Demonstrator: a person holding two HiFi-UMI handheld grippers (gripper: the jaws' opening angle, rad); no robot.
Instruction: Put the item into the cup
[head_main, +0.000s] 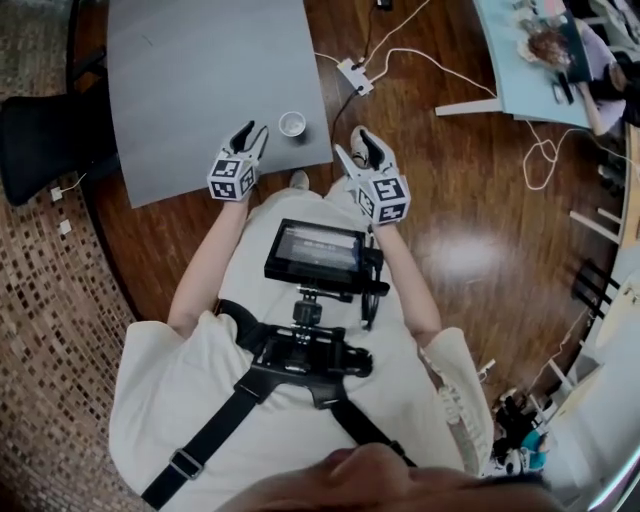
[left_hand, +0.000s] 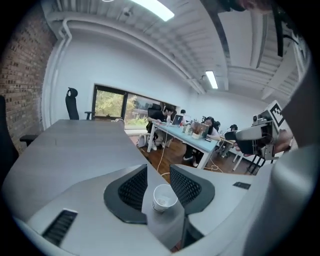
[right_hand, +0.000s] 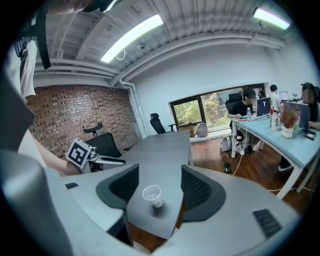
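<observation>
A small white paper cup (head_main: 292, 124) stands upright near the front right corner of the grey table (head_main: 200, 80). My left gripper (head_main: 250, 132) hovers just left of the cup over the table's front edge, jaws open and empty. In the left gripper view the cup (left_hand: 164, 197) shows between and beyond the open jaws (left_hand: 158, 171), with no pad touching it. My right gripper (head_main: 352, 148) is off the table's right corner over the floor, also open and empty; its view shows the cup (right_hand: 152, 194) ahead. I cannot tell what is inside the cup, and no loose item shows.
A white power strip (head_main: 355, 75) with cables lies on the wooden floor right of the table. A black office chair (head_main: 40, 135) stands at the left. A light blue desk (head_main: 530, 50) with people at it is at the back right. A screen rig (head_main: 315, 250) hangs at my chest.
</observation>
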